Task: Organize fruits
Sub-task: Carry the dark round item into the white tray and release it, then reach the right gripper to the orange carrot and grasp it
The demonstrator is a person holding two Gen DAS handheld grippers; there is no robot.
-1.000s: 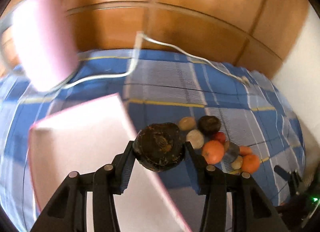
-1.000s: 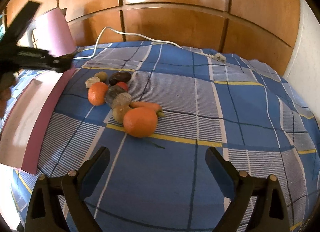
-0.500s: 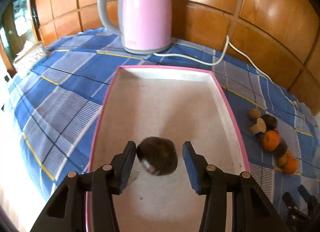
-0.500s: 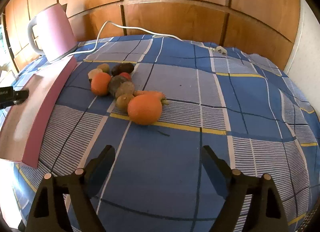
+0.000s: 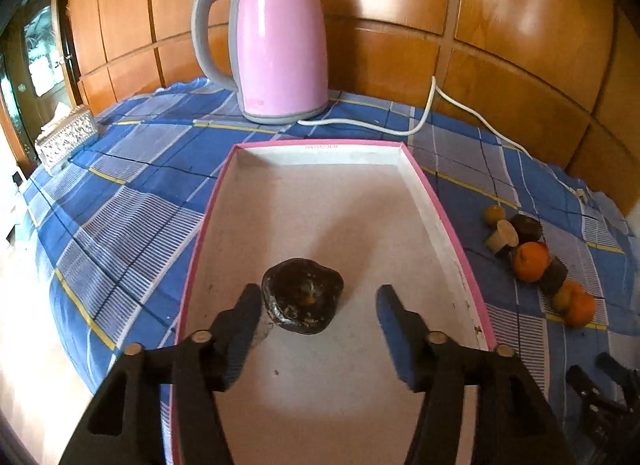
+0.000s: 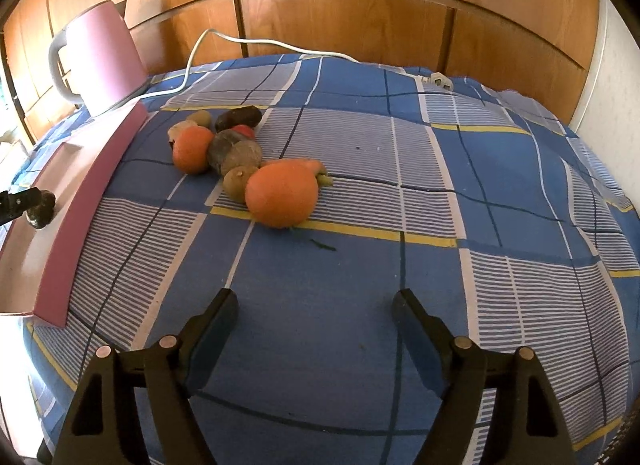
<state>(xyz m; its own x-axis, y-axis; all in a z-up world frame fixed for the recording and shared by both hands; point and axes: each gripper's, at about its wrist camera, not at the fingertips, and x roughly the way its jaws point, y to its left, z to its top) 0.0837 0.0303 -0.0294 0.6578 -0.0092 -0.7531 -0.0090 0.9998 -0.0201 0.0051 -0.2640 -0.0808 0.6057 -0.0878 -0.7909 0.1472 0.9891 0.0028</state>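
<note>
A blue checked cloth point(image 6: 360, 273) covers the whole table in front of you, with wooden panelling point(image 5: 520, 33) behind it. On the cloth lies the pink-edged tray point(image 5: 432, 193), long and shallow with a pale floor, its far end towards the pink kettle point(image 5: 280, 45). The kettle stands upright on the cloth just past that end, and its white cord point(image 5: 400, 129) trails off to the right along the wall. A patterned tissue box point(image 5: 66, 137) sits at the far left edge of the table.

Your left gripper point(image 5: 318, 301) hangs over the tray with its jaws spread wide and gripping nothing. The dark wrinkled fruit point(image 5: 302, 295) rests on the tray floor between the fingers, close against the left finger and well clear of the right one; you cannot tell whether it touches the left pad.

Your right gripper point(image 6: 314, 307) is also spread wide and empty, poised above bare cloth, well apart from the fruit.

The remaining fruits lie bunched on the cloth to the right of the tray: a large orange point(image 6: 282, 193) nearest you, a smaller orange point(image 6: 192, 149) near the tray's wall, and between them several brown and dark round pieces point(image 6: 234, 151) touching one another.
</note>
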